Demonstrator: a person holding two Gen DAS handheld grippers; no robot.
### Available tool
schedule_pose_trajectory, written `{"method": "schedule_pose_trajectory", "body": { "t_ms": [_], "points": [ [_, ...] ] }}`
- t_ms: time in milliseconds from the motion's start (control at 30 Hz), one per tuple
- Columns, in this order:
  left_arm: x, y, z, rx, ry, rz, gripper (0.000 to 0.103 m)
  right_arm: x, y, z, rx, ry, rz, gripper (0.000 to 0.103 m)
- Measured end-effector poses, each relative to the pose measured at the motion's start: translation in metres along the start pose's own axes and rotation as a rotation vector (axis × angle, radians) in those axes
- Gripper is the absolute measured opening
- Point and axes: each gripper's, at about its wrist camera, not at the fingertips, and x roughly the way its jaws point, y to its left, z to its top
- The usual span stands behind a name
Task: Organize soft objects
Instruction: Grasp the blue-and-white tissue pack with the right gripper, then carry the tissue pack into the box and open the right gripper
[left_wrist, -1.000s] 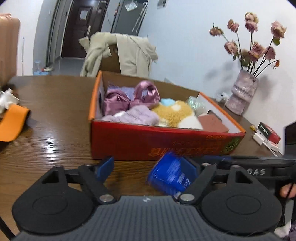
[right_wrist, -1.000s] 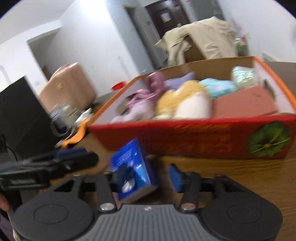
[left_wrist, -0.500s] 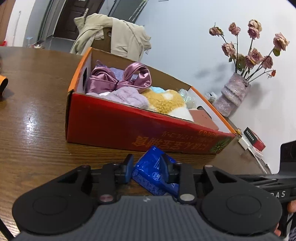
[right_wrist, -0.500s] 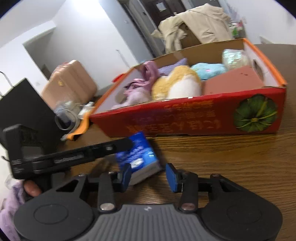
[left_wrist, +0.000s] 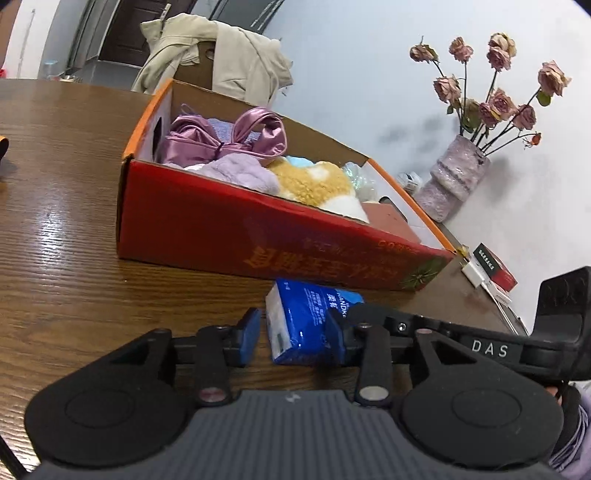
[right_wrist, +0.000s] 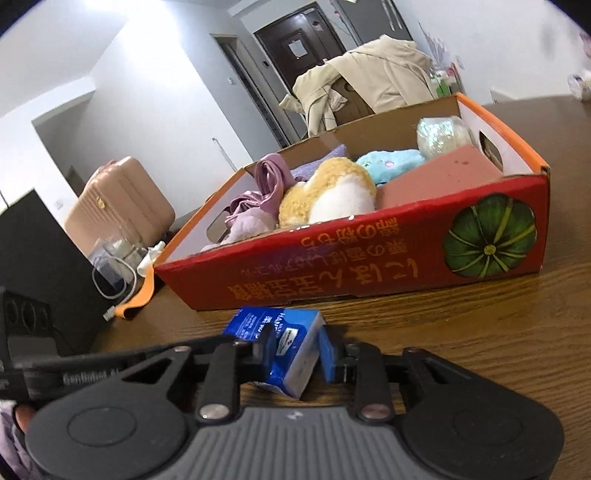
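A blue tissue pack (left_wrist: 303, 325) lies on the wooden table just in front of a red cardboard box (left_wrist: 221, 229). The box holds a purple satin bow, a lilac fluffy piece, a tan-and-white plush (right_wrist: 328, 192), a light blue plush and a brick-coloured sponge block. My left gripper (left_wrist: 291, 338) straddles the pack with its jaws opening; a thin gap shows at the left pad. My right gripper (right_wrist: 295, 350) is closing, and both its pads press on the pack (right_wrist: 291, 343), which sits tilted. One of the right gripper's fingers (left_wrist: 406, 325) reaches in from the right.
A vase of dried roses (left_wrist: 454, 184) and a small red-and-black box (left_wrist: 495, 266) stand at the table's right end. A chair with a beige coat (left_wrist: 221, 55) is behind the red box. A pink suitcase (right_wrist: 118, 206), a glass jar (right_wrist: 114, 258) and an orange strap (right_wrist: 136, 299) are on the left.
The left jaws went from wide to narrow around the pack, then eased slightly. The right jaws drew in onto the pack from its other side. The pack came to rest on the table.
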Motion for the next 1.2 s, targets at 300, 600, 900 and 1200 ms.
{"method": "schedule_pose_trajectory", "body": {
  "t_ms": [300,600,900,1200],
  "points": [
    [0.002,-0.005,-0.002,0.017,-0.01,0.003,0.033,0.005,-0.005,-0.002,0.045,0.013,0.038,0.031],
    [-0.016,-0.031,-0.005,0.035,-0.06,0.026,0.031,-0.017,0.007,-0.004,0.036,-0.044,0.008,0.024],
    [-0.094,-0.095,-0.047,0.038,-0.205,0.013,0.031,-0.111,0.048,-0.027,-0.055,-0.183,0.009,0.024],
    [-0.124,-0.124,-0.064,0.04,-0.292,0.017,0.029,-0.156,0.063,-0.04,-0.113,-0.236,0.024,0.024]
  ]
}}
